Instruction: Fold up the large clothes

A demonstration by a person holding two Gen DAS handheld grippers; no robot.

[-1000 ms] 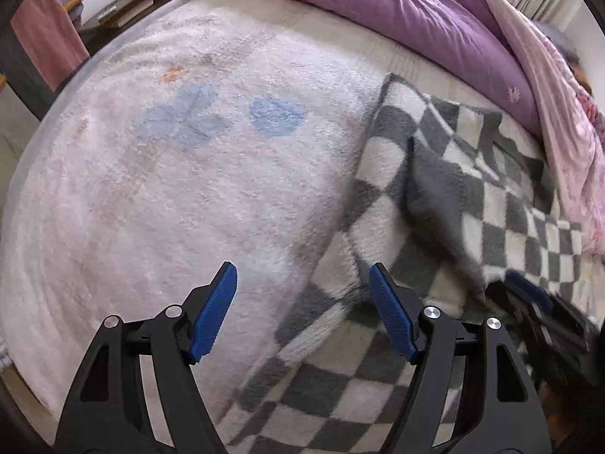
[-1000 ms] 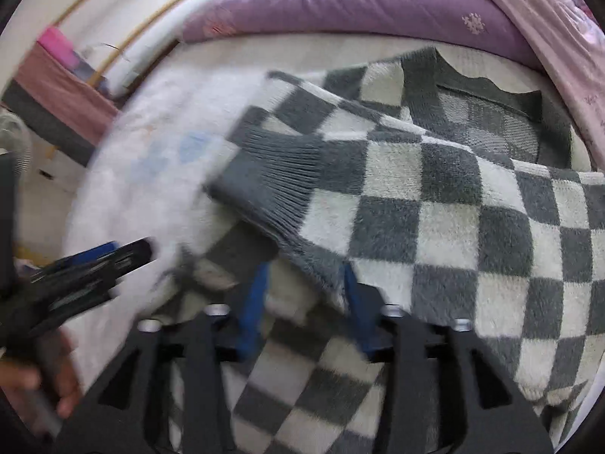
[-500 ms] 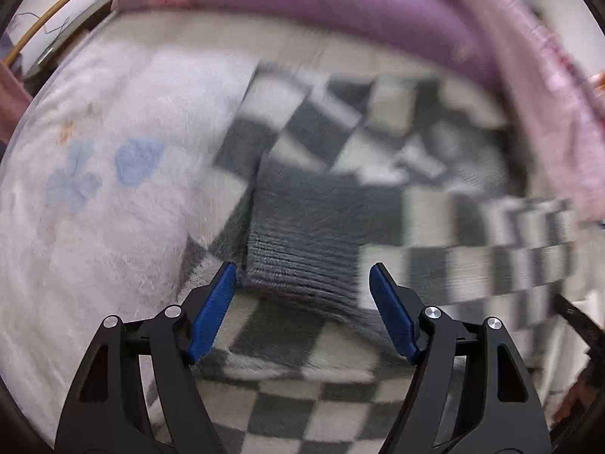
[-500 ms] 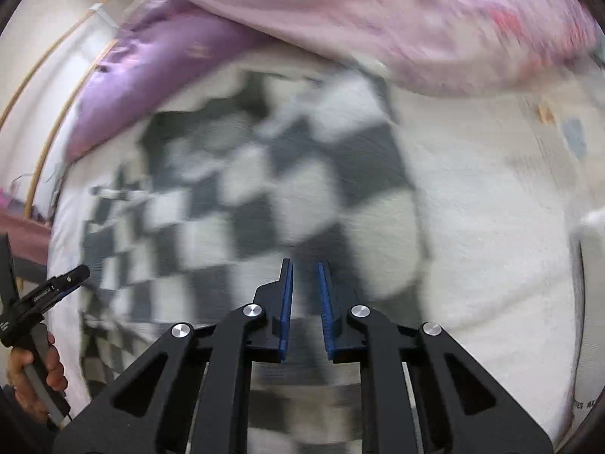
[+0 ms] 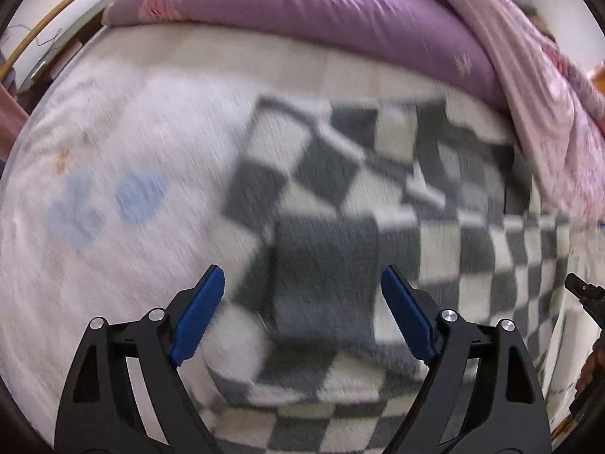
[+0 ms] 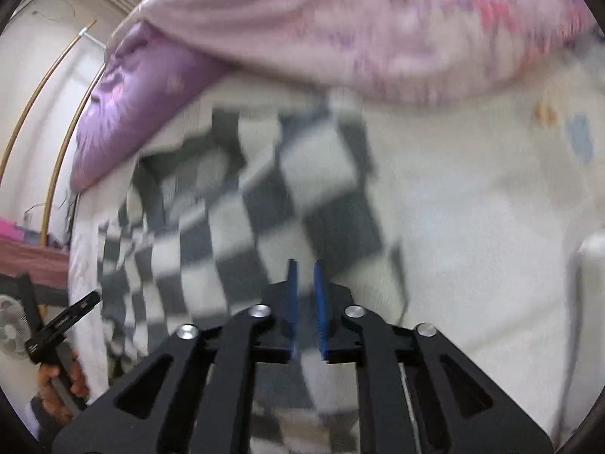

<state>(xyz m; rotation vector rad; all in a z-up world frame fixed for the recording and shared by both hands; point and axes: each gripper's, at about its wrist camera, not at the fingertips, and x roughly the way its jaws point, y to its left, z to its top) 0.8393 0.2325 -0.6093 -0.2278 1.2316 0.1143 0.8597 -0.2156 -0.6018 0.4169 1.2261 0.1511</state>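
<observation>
Left gripper [image 5: 302,302] opening wide over grey cuff [image 5: 325,265] | right gripper [image 6: 305,295] narrow, opening, apparently empty; has swung right to checkered sweater's [image 6: 264,208] edge | I read sleeve folded in, sweater mid-bed.

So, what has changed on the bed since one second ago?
The right gripper swung from the folded sleeve to the checked sweater's other edge, nearly shut, now opening. The left gripper moved over the sleeve cuff, opening wider, gripping nothing. The sweater and the purple quilt stayed put.
</observation>
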